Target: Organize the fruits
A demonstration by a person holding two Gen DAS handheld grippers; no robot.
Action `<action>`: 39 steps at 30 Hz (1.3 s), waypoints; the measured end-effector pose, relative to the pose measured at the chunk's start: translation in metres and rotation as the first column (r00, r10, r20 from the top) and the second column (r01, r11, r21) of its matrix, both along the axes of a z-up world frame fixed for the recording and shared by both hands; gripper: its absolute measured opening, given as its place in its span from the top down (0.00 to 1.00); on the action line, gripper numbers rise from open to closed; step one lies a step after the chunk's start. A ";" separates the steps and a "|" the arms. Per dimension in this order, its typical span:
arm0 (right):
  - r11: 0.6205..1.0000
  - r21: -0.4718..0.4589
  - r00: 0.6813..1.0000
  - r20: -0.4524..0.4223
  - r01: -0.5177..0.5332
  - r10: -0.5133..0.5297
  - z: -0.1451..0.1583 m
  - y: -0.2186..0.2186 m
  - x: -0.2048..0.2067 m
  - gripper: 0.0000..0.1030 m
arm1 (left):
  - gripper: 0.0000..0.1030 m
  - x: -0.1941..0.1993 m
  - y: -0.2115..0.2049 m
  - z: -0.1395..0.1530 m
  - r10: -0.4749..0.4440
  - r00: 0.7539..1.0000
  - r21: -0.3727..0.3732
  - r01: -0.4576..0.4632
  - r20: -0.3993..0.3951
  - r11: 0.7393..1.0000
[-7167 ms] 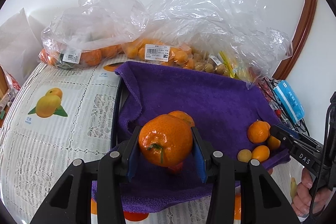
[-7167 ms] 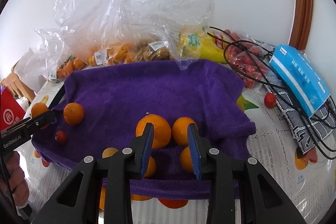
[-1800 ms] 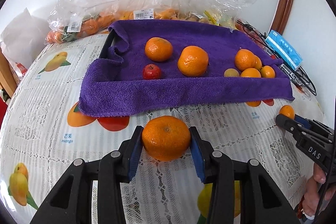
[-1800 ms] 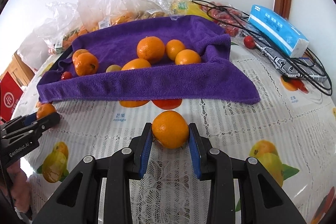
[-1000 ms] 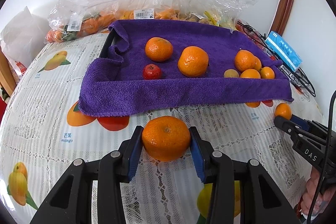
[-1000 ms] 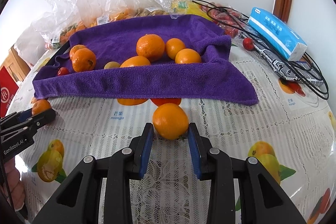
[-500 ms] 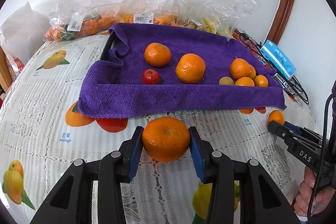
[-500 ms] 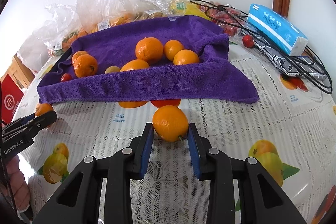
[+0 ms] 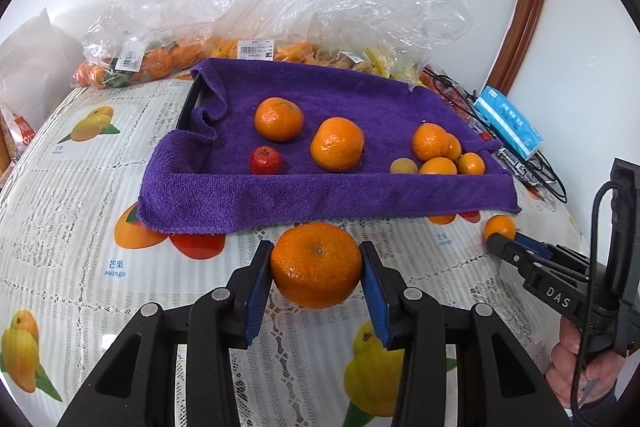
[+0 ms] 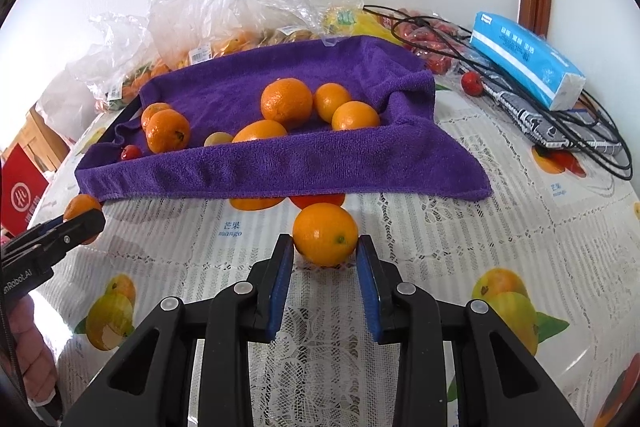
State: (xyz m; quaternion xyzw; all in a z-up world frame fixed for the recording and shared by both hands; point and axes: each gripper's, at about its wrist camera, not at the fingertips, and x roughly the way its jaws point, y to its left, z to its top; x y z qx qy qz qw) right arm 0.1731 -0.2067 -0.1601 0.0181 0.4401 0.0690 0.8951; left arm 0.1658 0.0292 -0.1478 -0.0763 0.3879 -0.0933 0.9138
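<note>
L gripper [image 9: 317, 263] clamps a big mandarin [image 9: 316, 264] squarely btwn its blue pads, just in front of the purple towel [image 9: 248, 195]. R gripper [image 10: 325, 251] pinches a smaller orange [image 10: 325, 233] at the fingertips, fruit sitting fwd of the pads, over the tablecloth [image 10: 460, 247].

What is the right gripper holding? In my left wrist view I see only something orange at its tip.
Observer: A small orange; both pads of the right gripper press on it, near their tips only.
Operator: Is it lifted?
Observer: It seems not; it looks to rest on the tablecloth, shadow directly under it.
Operator: Is any fruit outside the purple towel, far right?
Observer: Yes, one small red fruit lies between the towel and the blue tissue pack.
</note>
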 end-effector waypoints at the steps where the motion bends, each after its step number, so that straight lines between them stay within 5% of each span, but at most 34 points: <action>1: 1.000 -0.006 1.000 0.008 0.000 0.000 0.001 0.001 -0.001 0.70 | 0.61 0.000 0.000 0.000 -0.003 1.000 -0.002 0.003 0.002 1.000; 5: 1.000 0.002 1.000 0.026 0.000 0.000 0.008 0.002 -0.005 0.81 | 0.61 -0.004 -0.003 0.003 -0.018 1.000 0.004 0.018 0.013 1.000; 16: 1.000 -0.031 0.999 -0.031 -0.006 0.005 -0.003 0.007 -0.001 0.81 | 0.61 -0.005 -0.001 0.003 -0.016 1.000 -0.010 0.016 0.006 1.000; 19: 1.000 -0.011 1.000 -0.019 0.000 -0.001 -0.002 0.004 -0.001 0.93 | 0.61 -0.004 -0.002 0.002 -0.011 1.000 -0.005 0.011 0.002 1.000; 22: 1.000 0.002 1.000 -0.027 0.002 -0.002 -0.003 0.003 -0.001 0.93 | 0.61 -0.005 -0.002 0.003 -0.012 1.000 -0.009 0.012 0.006 1.000; 27: 1.000 0.000 0.999 -0.037 0.006 -0.006 -0.003 0.004 0.003 0.90 | 0.61 -0.004 -0.003 0.002 -0.015 1.000 -0.004 0.015 0.001 1.000; 32: 0.997 -0.037 0.997 -0.023 0.070 -0.071 -0.001 -0.008 0.010 0.64 | 0.61 -0.003 -0.002 0.001 -0.011 1.000 -0.011 0.011 -0.007 1.000; 39: 0.993 -0.049 0.993 -0.023 0.111 -0.113 -0.002 -0.020 0.027 0.64 | 0.61 -0.001 -0.004 -0.002 -0.016 1.000 -0.006 0.016 -0.016 1.000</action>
